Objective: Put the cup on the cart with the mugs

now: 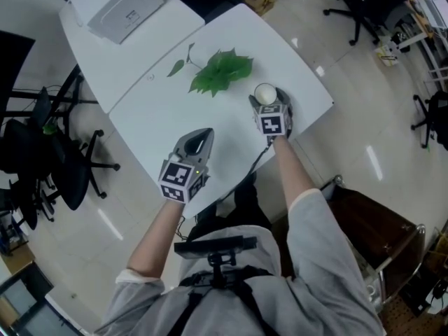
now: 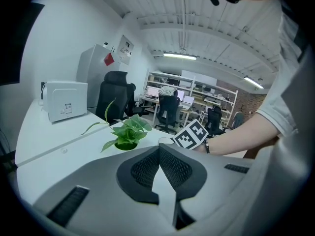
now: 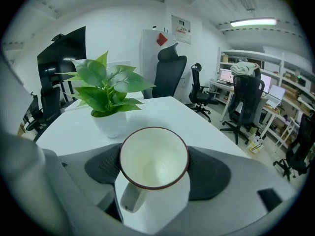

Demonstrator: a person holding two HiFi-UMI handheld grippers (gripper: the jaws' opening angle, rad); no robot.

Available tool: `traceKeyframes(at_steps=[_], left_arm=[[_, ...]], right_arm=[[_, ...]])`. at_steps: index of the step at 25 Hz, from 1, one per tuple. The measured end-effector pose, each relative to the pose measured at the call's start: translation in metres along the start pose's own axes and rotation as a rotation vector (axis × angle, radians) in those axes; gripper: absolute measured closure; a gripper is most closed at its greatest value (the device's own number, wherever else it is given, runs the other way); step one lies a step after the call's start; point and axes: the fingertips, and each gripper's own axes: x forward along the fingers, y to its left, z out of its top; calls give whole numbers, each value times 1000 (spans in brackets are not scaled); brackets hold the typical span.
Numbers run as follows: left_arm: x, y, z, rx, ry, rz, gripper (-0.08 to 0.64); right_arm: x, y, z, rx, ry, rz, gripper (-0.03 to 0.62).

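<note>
On white table, cup in right claw

White cup, dark red rim; green plant; white table.

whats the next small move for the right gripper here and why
I'd lift the cup straight up off the table. It stands upright between the right gripper pads, which appear to press both its sides, handle toward the camera. The potted plant stands close behind, so moving forward might bump it.
</note>
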Motion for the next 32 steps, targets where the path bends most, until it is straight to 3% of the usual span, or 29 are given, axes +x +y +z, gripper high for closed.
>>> traceKeyframes(at_steps=[8, 14, 23, 32], left_arm=[[-7, 1, -1, 6, -1, 7, 558], [-13, 3, -1, 8, -12, 15, 558], [-43, 1, 2, 40, -41, -4, 558], [-94, -15, 15, 112, -82, -83, 558]], right_arm=[[-3, 2, -2, -14, 21, -21, 192], [-26, 8, 14, -3, -3, 23, 192], [-115, 43, 55, -59, -75, 110, 191], [-215, 92, 48, -31, -101, 111, 192]])
